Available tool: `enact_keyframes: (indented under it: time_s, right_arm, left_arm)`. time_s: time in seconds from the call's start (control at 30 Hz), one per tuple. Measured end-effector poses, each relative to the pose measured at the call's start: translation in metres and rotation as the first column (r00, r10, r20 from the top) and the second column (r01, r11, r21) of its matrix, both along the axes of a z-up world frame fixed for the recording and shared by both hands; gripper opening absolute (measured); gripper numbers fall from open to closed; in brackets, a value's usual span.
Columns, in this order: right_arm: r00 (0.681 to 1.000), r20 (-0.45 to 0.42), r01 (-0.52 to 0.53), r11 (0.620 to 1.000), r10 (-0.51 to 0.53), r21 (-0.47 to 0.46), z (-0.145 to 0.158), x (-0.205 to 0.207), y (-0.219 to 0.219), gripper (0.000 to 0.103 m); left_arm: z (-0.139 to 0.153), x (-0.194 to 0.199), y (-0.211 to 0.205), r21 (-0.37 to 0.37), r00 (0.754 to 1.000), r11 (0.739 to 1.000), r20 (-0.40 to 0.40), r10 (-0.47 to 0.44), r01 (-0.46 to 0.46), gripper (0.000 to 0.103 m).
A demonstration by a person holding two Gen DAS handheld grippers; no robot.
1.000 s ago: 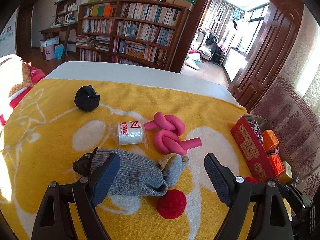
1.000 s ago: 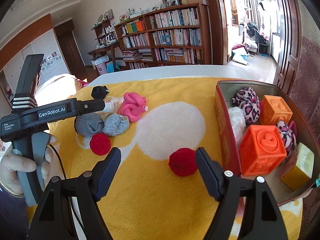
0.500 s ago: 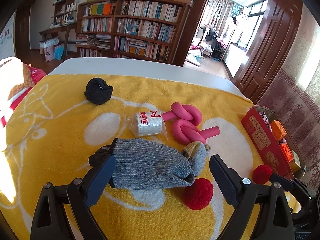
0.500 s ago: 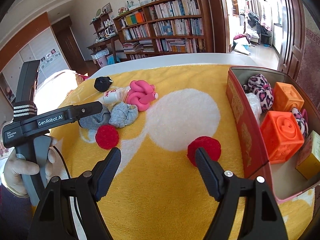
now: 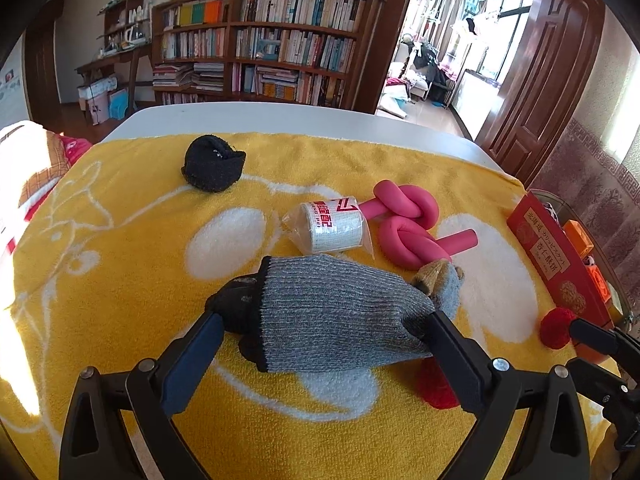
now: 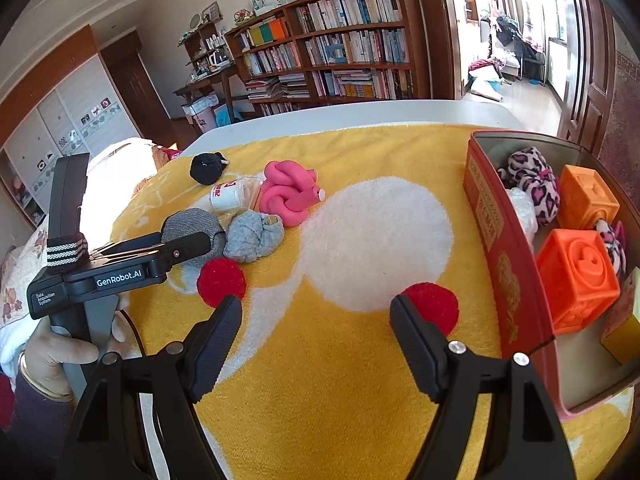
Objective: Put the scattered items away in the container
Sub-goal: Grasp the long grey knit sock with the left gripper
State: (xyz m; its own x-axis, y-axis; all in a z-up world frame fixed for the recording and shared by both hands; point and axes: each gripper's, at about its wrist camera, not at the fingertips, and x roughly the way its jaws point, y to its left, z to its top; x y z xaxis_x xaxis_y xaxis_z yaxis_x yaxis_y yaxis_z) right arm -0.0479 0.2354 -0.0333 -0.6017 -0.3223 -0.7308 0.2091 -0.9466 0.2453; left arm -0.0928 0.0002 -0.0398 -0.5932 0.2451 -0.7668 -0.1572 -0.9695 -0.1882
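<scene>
A grey knit glove (image 5: pixel 332 312) lies on the yellow towel between the open fingers of my left gripper (image 5: pixel 324 340); both fingertips reach its ends. It also shows in the right wrist view (image 6: pixel 192 232), beside a grey sock ball (image 6: pixel 254 236). My right gripper (image 6: pixel 316 320) is open and empty; one red pom-pom (image 6: pixel 434 306) sits by its right fingertip, another (image 6: pixel 220 280) by its left. The red box (image 6: pixel 504 264) at the right holds orange blocks and leopard-print fabric.
A pink knotted foam tube (image 5: pixel 408 224), a white wrapped roll (image 5: pixel 332 226) and a black sock ball (image 5: pixel 212 168) lie farther back on the towel (image 5: pixel 120 280). The white table edge (image 5: pixel 280 120) is beyond. A bookshelf stands behind.
My left gripper has moved forward around the grey glove, and its fingers have drawn in toward it. My right gripper has shifted left, so the red pom-pom now sits at its right fingertip.
</scene>
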Motion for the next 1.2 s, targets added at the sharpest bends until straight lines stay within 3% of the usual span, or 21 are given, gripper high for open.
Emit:
enact_keyframes:
  time_s: [0.4, 0.63, 1.1, 1.2]
  right_arm:
    - [0.999, 0.031, 0.015, 0.999, -0.014, -0.034, 0.009, -0.020, -0.012, 0.080]
    - [0.999, 0.043, 0.010, 1.000, -0.009, -0.021, 0.007, -0.031, -0.022, 0.080]
    - [0.997, 0.074, 0.014, 1.000, -0.012, -0.020, -0.002, -0.045, -0.033, 0.080]
    - [0.997, 0.076, 0.013, 1.000, -0.011, -0.022, -0.003, -0.050, -0.036, 0.080]
  left_arm:
    - [-0.005, -0.008, 0.002, 0.031, 1.000, 0.999, -0.014, -0.012, 0.013, 0.101]
    - [0.002, 0.000, -0.008, 0.065, 0.999, 0.998, -0.041, 0.001, 0.002, 0.077]
    - [0.002, 0.003, -0.009, 0.072, 0.999, 0.997, -0.044, -0.010, 0.013, 0.076]
    - [0.007, 0.007, -0.011, 0.077, 0.998, 0.997, -0.063, -0.013, 0.018, 0.068]
